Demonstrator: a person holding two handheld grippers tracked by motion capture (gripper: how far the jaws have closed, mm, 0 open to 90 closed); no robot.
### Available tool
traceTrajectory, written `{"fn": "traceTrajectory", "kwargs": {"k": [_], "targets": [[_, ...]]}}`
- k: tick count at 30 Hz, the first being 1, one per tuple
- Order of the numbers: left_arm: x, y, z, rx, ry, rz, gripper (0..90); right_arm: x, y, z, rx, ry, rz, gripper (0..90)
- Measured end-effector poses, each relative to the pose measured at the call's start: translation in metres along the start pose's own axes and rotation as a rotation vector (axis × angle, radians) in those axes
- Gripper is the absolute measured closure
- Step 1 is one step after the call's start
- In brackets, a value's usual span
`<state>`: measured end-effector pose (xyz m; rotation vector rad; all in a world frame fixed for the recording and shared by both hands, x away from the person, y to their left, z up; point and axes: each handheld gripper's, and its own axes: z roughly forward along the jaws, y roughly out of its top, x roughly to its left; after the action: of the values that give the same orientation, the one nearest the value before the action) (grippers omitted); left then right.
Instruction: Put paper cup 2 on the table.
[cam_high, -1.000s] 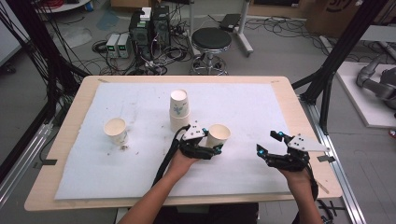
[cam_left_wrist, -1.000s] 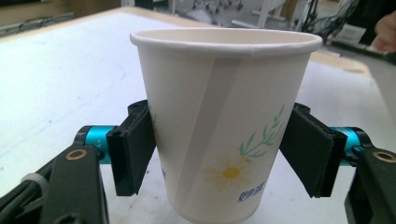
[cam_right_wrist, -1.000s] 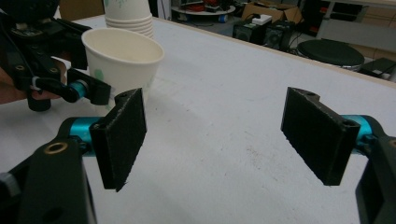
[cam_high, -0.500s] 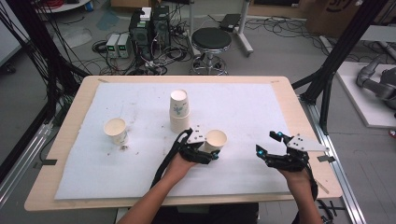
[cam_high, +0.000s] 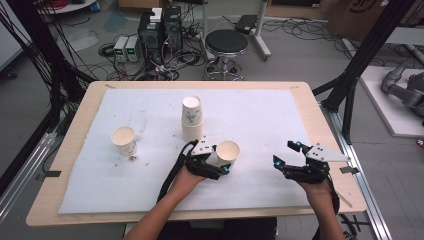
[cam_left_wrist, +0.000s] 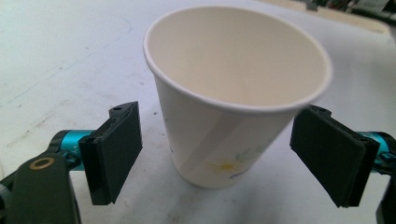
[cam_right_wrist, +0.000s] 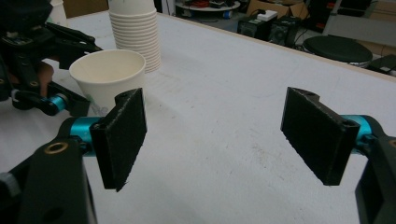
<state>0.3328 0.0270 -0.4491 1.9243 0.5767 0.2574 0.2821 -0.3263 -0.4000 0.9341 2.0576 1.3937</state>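
- Evidently, a paper cup (cam_left_wrist: 233, 107) has been set upright on the white mat (cam_high: 280, 120), just in front of the stack of cups (cam_high: 192, 117) and near the middle of the table (cam_high: 75, 125).
- Its release is shown by the left gripper (cam_high: 216, 161): the jaws have just been opening, and the cup is seen between the two pads (cam_left_wrist: 116, 149) with a clear gap on each side, so it is no longer pinched.
- A second cup (cam_high: 124, 140) is seen standing upright well to the left on the mat, apart from the stack, with a few dark crumbs beside it.
- The right gripper (cam_high: 287, 155) is held above the right part of the mat with its jaws spread wide and nothing between them; it is well apart from the released cup.
- Judged from this layout, two cups have been taken from the stack and placed singly, and the placing of the present one is all but finished.
- What is left, as far as can be judged: the left gripper is to be drawn back clear of the cup without tipping it, and further cups may be lifted from the stack, which is many cups tall.
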Motion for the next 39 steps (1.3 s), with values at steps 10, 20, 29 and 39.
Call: {"fn": "traceTrajectory", "kwargs": {"k": [10, 20, 29, 39], "targets": [[0.015, -0.011, -0.071, -0.168, 0.012, -0.045, 16.5, 0.002, -0.002, 0.004, 0.012, 0.01, -0.001, 23.1], [0.03, -0.032, -0.133, -0.279, 0.166, -0.072, 14.5, 0.002, -0.004, 0.009, 0.026, 0.022, 0.001, 23.0], [0.029, -0.037, -0.155, -0.302, 0.196, -0.047, 15.0, 0.004, -0.003, 0.01, 0.038, 0.024, -0.014, 22.4], [0.03, -0.051, -0.168, -0.32, 0.205, -0.041, 15.0, 0.009, -0.001, 0.008, 0.032, 0.011, -0.017, 22.4]]}}
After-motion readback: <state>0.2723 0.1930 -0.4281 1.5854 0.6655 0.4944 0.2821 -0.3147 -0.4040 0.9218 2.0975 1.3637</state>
